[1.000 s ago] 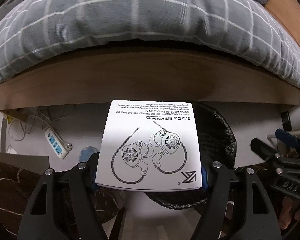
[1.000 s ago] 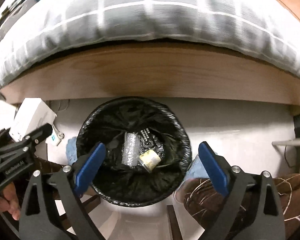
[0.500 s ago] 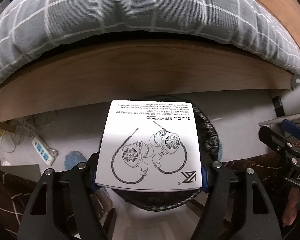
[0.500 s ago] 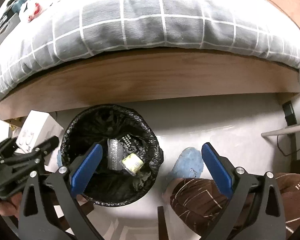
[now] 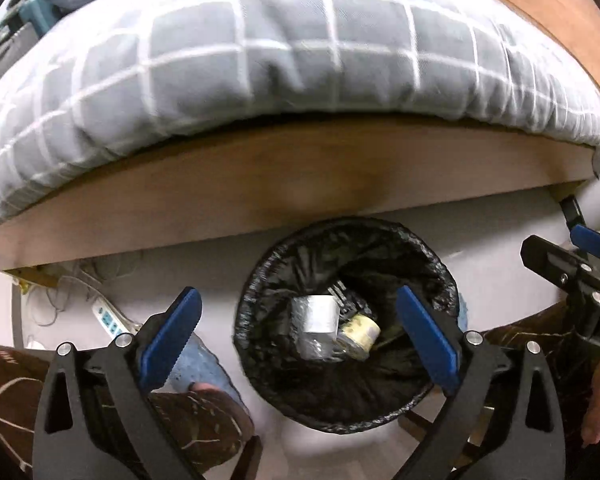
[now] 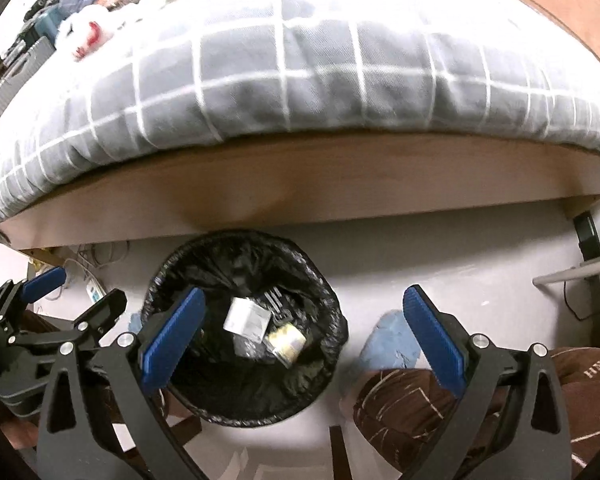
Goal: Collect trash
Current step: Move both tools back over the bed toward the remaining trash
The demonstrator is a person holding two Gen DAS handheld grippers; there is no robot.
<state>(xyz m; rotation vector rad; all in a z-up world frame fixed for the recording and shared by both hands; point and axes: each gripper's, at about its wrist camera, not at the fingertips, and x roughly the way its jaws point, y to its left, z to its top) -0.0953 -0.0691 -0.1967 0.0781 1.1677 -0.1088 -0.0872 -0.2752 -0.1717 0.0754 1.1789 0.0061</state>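
Left tongs [image 5: 298, 330] spread, empty, over bin [image 5: 440, 272]. Right tongs [image 6: 304, 334] spread too. Risk: low tongs snagging liner at 6 o'clock.

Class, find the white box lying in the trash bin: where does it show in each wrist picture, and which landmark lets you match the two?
Left wrist view: the white box sits low and central, inside the trash bin.
Right wrist view: the white box lies left of centre, inside the trash bin.
Shared landmark: the wooden bed frame just behind the bin.
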